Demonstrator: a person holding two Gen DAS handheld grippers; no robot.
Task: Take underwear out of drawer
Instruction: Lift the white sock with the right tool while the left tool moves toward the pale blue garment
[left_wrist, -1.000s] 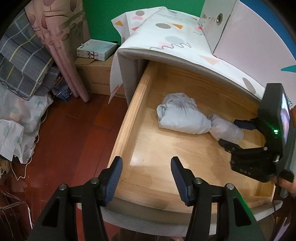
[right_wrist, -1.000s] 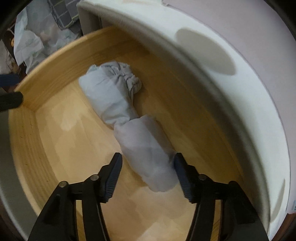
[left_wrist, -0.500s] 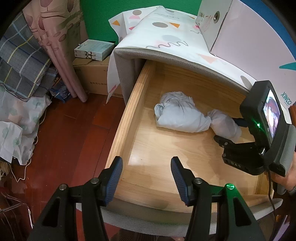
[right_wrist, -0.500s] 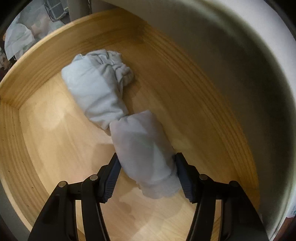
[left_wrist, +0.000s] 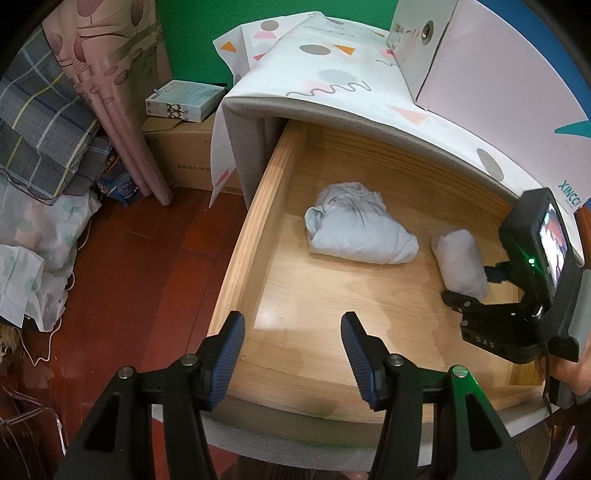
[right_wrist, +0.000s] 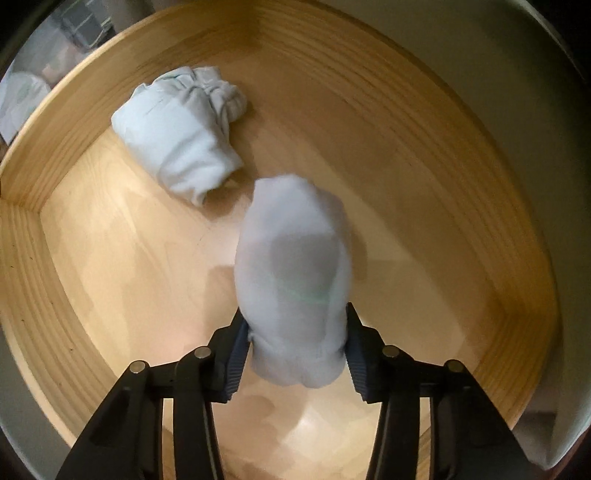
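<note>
The right gripper (right_wrist: 295, 341) points almost straight down into the open light-wood drawer (left_wrist: 255, 221), and its blue ribbed pads have just been closing — they now press on both sides of a pale grey rolled bundle of underwear (right_wrist: 293, 273), which stands up between them at the 6 o'clock side of the right wrist view. In the left wrist view that same gripper, black with a small lit screen, sits at 3 o'clock, the roll (left_wrist: 461, 264) at its tips. The left gripper (left_wrist: 291, 354) is tilted steeply down over the drawer's front edge at 6 o'clock, its jaws apart with nothing between them. A second, larger light blue crumpled bundle of cloth (left_wrist: 356, 225) lies on the drawer floor — near the roll but not touching it, toward 11 o'clock from it in the right wrist view.
</note>
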